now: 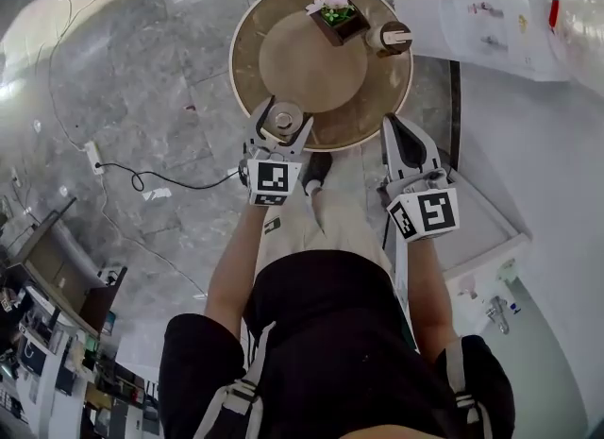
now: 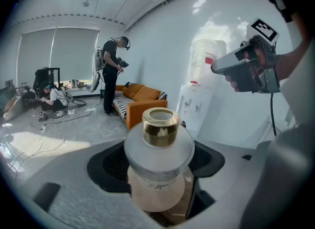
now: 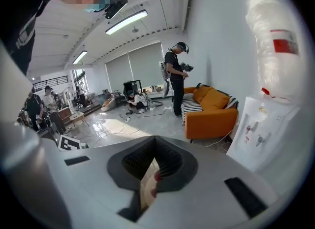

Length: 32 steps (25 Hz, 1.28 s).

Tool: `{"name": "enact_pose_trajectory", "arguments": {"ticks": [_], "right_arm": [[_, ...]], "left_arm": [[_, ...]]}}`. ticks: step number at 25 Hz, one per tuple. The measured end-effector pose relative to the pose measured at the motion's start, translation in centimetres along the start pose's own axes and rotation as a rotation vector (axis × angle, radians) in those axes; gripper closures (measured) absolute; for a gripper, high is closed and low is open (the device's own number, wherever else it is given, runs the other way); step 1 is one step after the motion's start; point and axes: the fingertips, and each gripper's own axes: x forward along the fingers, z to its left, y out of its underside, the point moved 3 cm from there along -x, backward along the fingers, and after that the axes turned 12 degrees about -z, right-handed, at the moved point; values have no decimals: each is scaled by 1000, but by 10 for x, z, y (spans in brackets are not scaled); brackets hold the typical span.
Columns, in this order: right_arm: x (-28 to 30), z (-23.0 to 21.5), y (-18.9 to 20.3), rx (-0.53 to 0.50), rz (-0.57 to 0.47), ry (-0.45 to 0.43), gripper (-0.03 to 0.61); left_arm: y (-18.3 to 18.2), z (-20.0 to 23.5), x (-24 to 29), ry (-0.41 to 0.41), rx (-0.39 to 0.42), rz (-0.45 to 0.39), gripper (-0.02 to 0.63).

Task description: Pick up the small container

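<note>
Between the left gripper's [image 1: 279, 133] fingers [image 2: 69, 188] sat the small container [image 2: 158, 147], a frosted glass jar with a round shoulder and a gold collar, firmly grasped. The right gripper's [image 3: 149, 176] fingers were clenched on nothing. The head view placed the container over the near rim of the round brown surface [image 1: 311, 69], whose middle lay bare; a flower box [image 1: 335, 14] and a second jar [image 1: 389, 38] stood at its far edge. Only the gripper views showed the orange sofa [image 2: 140, 100].
</note>
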Motion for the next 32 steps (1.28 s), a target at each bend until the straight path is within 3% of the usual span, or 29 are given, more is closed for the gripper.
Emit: {"name": "enact_pose_trajectory", "arguments": {"ticks": [9, 19, 32], "right_arm": [[-116, 20, -69, -31, -148, 16, 575], [-231, 35, -84, -26, -258, 3, 575], [-251, 64, -143, -51, -360, -104, 575]], "left_arm": [[-102, -75, -76, -27, 9, -16, 268], [-151, -168, -168, -22, -3, -29, 268], [-256, -178, -223, -71, 39, -112, 267]]}}
